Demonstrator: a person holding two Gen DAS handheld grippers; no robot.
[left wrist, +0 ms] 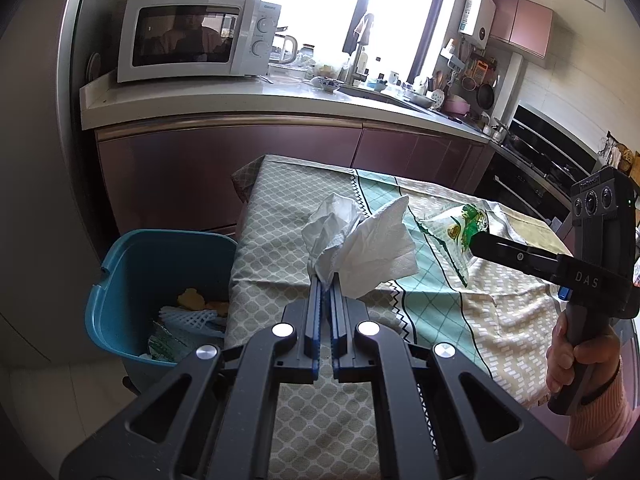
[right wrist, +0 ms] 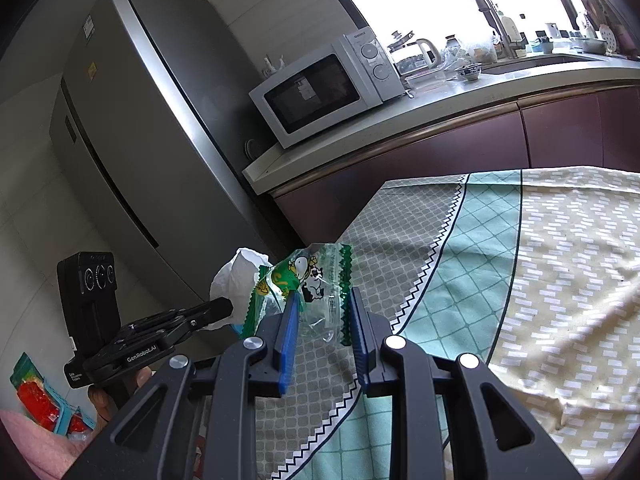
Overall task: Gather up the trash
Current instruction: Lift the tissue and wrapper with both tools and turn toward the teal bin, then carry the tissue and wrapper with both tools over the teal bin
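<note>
So the trash here is 2 pieces, both already picked up. The crumpled white tissue (left wrist: 352, 240) is pinched at its bottom tail by the left gripper (left wrist: 327, 280), jaws squeezed nearly together on it, and it fans out toward 12 o'clock above the tips. The clear snack wrapper (right wrist: 316, 292) with green edges and a cartoon print sits between the blue pads of the right gripper (right wrist: 324, 312), jaws narrow and closed on it, the wrapper sticking up toward 12.

Handling-wise, both look super light and floppy. The tissue is soft and should squash without complaint, so a pinch on the bunched part is the safest hold. The wrapper looks slick and crinkly, so I'd guess it can slide out; grabbing across the middle, like now, beats an edge.

Outward from there: both are held above the patterned tablecloth (left wrist: 500, 312). In the left wrist view the teal bin (left wrist: 132, 280) is at about 8 o'clock from the tissue, just off the table's edge, with scraps already inside. Microwave (left wrist: 192, 36) on the counter at 11, fridge (right wrist: 132, 128) beyond.
</note>
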